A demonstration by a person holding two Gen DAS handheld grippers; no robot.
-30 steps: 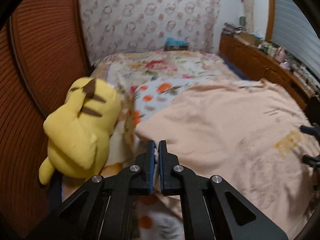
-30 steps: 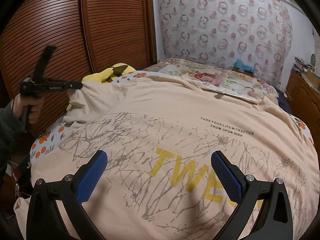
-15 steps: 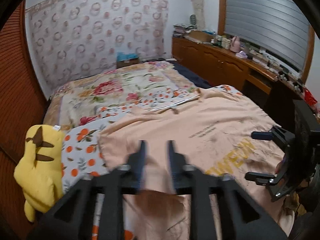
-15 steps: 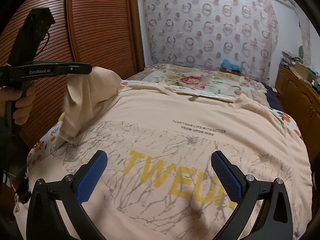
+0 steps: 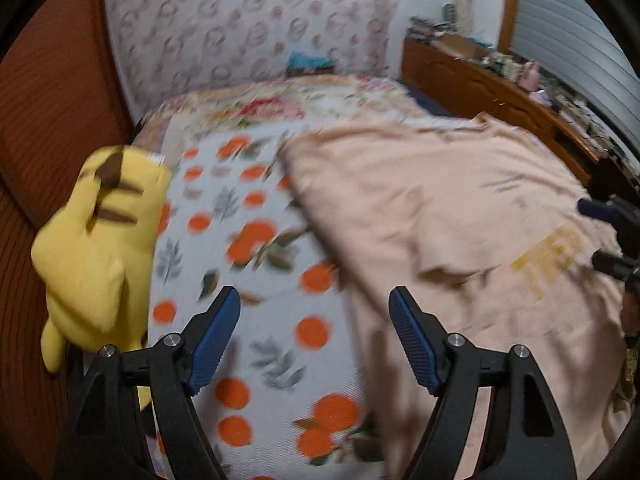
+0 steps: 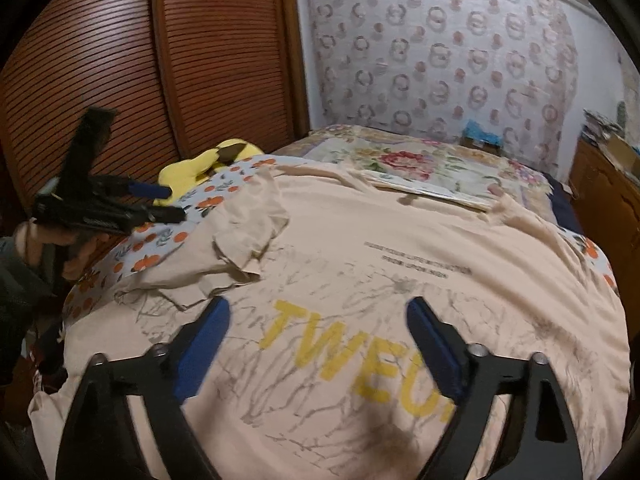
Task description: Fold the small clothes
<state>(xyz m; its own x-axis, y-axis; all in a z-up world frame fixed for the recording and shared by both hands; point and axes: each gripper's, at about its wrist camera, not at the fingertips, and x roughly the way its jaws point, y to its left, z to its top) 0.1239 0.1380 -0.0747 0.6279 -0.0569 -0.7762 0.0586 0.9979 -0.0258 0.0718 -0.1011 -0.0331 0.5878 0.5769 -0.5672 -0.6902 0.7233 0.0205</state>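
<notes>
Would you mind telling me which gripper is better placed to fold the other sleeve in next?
Probably the right gripper. It is over the T-shirt, nearer the flat far sleeve, its jaws closing on nothing. The left gripper, opening and empty, is beside the sleeve already folded in.

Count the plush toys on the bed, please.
1: a yellow plush toy at the bed's edge by the wooden closet doors, beside the orange-print sheet. Others may be hidden.

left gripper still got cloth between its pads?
No. The left gripper is opening with nothing between its pads; the shirt's sleeve lies folded onto the shirt.
</notes>
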